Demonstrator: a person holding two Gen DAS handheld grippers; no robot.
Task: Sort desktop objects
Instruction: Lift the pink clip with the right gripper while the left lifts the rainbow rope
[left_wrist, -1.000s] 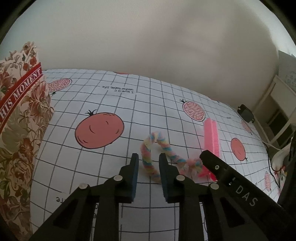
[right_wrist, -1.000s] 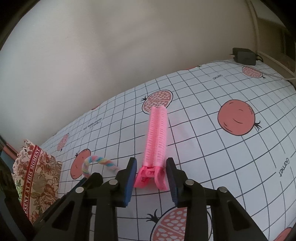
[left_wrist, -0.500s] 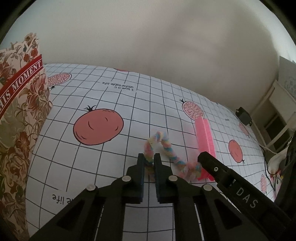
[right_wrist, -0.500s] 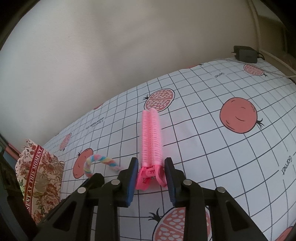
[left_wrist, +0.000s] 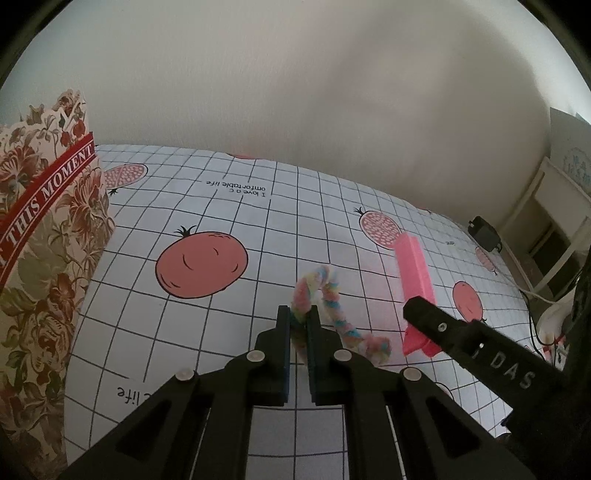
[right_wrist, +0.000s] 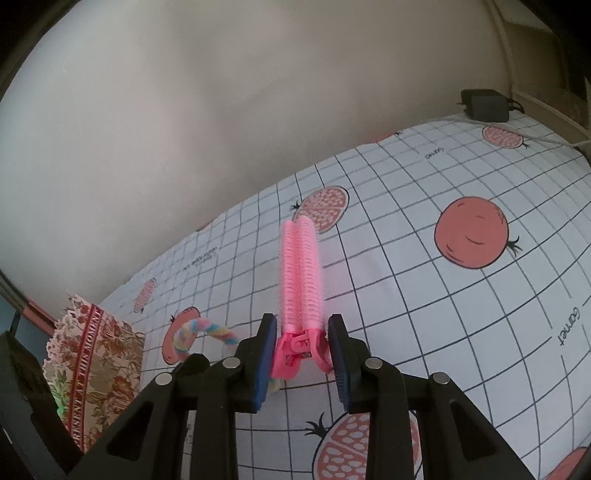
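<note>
- Left wrist view: the left gripper (left_wrist: 299, 325) had its jaws clenched on one strand of the pastel twisted loop (left_wrist: 334, 308), the blue pads squeezing it just above the grid tablecloth (left_wrist: 207, 332).
- The rest of the loop trailed toward the right gripper (right_wrist: 303, 345), its knotted end near the pink clip's handles.
- Right wrist view: the right gripper was clamped on the handle end of the pink hair-roller clip (right_wrist: 300, 273), which pointed away along the cloth.
- A floral paper bag (left_wrist: 44, 266) stood at the left edge of the cloth.
- A black charger (right_wrist: 484, 105) lay at the far corner, well apart.
</note>
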